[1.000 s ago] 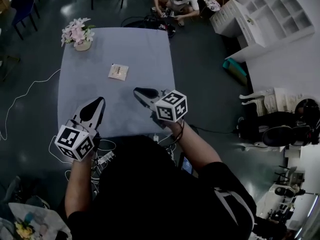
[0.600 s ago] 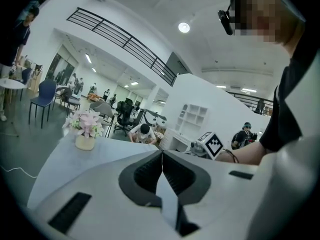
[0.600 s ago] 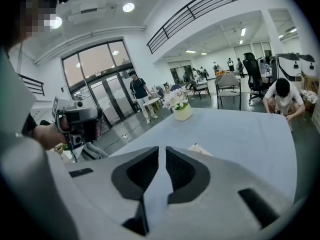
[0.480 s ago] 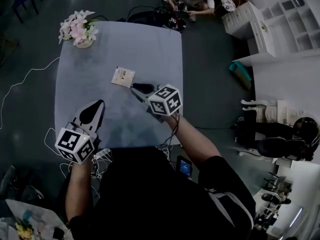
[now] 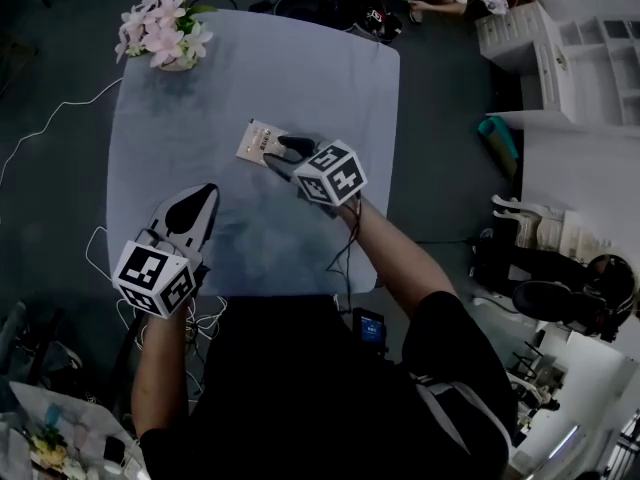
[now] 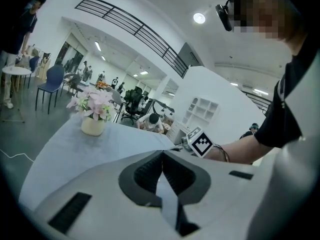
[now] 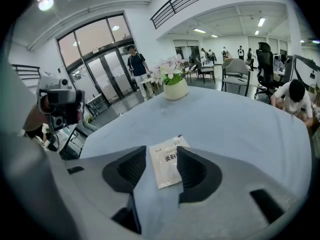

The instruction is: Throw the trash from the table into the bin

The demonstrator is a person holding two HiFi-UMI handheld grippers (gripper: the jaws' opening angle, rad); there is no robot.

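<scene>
White packet [image 7: 169, 168], between right gripper's [image 7: 163, 153] just-opened fingers [image 7: 194, 170]

Your right forearm [image 5: 395, 258] stretched forward, and the right gripper [image 5: 283, 153] tilted steeply down. Its jaws had just been opening and stood apart, with a small packet [image 7: 167, 166] lying in the gap and the pads not pressing it. Your left gripper [image 5: 205, 194] sat nearer your body, pointing only slightly down, its jaws closed together on nothing.

Pale blue-grey table [image 5: 300, 78]. White sachet [image 7: 167, 161] with dark print between black-padded, light grey fingers [image 7: 192, 171] of right gripper [image 7: 161, 153]. Beyond fingertips, pink-and-white flowers [image 7: 170, 67] in cream pot [image 7: 176, 90]. Black-and-white marker cube [image 5: 330, 173].
</scene>
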